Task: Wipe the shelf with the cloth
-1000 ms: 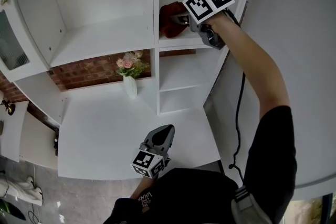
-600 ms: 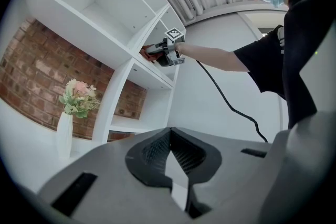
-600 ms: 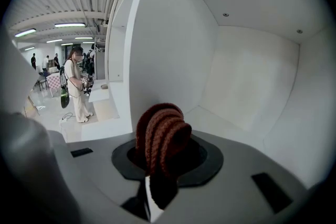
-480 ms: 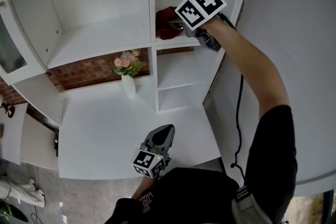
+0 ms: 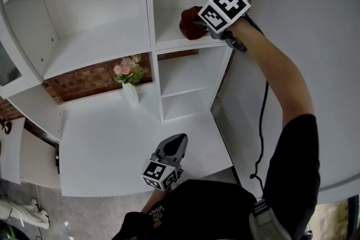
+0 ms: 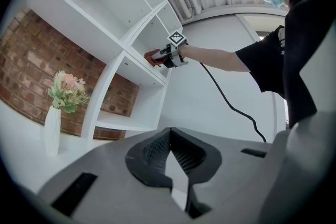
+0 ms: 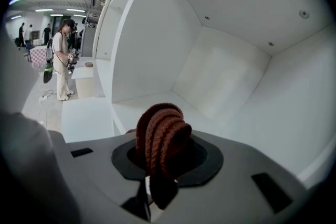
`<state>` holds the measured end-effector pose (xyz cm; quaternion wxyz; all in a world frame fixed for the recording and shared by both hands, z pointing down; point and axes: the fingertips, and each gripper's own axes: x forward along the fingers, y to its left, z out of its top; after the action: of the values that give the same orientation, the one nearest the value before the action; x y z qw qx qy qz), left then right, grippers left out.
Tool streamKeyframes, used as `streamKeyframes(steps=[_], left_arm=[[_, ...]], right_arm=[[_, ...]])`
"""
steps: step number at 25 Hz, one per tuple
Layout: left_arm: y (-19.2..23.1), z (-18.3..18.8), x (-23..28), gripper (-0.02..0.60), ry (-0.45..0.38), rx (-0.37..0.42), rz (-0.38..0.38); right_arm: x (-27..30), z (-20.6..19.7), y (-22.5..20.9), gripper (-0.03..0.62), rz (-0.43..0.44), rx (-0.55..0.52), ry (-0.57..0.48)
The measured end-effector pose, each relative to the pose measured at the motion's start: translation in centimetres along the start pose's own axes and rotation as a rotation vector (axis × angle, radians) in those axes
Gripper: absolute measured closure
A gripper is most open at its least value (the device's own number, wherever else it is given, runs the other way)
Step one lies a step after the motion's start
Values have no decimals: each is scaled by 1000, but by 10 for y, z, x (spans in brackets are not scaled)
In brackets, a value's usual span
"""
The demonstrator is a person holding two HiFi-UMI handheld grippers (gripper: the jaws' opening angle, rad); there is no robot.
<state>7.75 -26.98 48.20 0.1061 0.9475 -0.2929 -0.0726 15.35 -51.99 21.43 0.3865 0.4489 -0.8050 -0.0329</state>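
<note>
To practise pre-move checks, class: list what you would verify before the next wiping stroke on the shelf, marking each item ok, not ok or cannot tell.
1. Cloth clamped in right gripper: ok.
2. Cloth pressed onto the shelf board: cannot tell.
3. Nothing else standing on that board: ok.
4. Left gripper shut, empty, held low away from the shelf: ok.
5. Vase of flowers stands lower down, apart from the cloth: ok.
</note>
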Motion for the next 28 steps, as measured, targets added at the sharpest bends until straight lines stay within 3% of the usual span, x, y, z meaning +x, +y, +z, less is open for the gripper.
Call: streamKeyframes(steps=[8,13,21,24,28], left_arm=[[-14,-5,11,574,11,-11,-50],[-21,-8,18,574,11,-15,-79],[-29,-11,24,574,17,-24,-100],[-32,-12,25,574,17,-22,-99],[-30,-9,22,574,16,-17,-84]], right_arm=[[-22,-38,-40,494,-172,-83,122],[-31,-56,-53,494,-293,-231,230],[-37,-57,-52,494,-354,-370,275],[-38,-59,-52,494,-357,-364,267],[-44,-62,-48,494,-331,-256,188]])
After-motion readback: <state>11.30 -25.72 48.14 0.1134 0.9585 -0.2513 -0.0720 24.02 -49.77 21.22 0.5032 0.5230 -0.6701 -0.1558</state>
